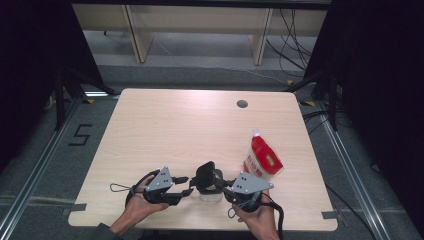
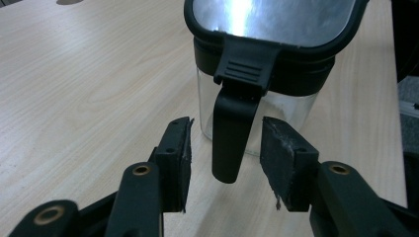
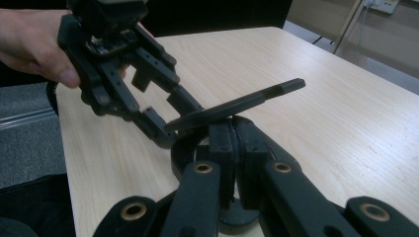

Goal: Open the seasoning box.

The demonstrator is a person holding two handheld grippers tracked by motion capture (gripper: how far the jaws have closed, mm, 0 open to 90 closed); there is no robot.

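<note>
A clear jar (image 1: 210, 195) with a black rim stands near the table's front edge, its hinged lid (image 1: 205, 175) tipped up. In the left gripper view the lid (image 2: 276, 17) shows a shiny underside, and a black latch tab (image 2: 230, 148) hangs down the jar's front. My left gripper (image 2: 226, 132) is open, with the tab between its pads and touching neither. My right gripper (image 3: 232, 133) is shut on the jar's black rim (image 3: 180, 148), under the raised lid (image 3: 237, 104). From above, the left gripper (image 1: 188, 185) and right gripper (image 1: 221, 184) flank the jar.
A red and white pouch (image 1: 261, 160) stands upright just right of the jar. The wooden table (image 1: 190, 130) has a round cable hole (image 1: 242, 104) at the back. The hand holding the left gripper (image 3: 34, 47) appears in the right gripper view.
</note>
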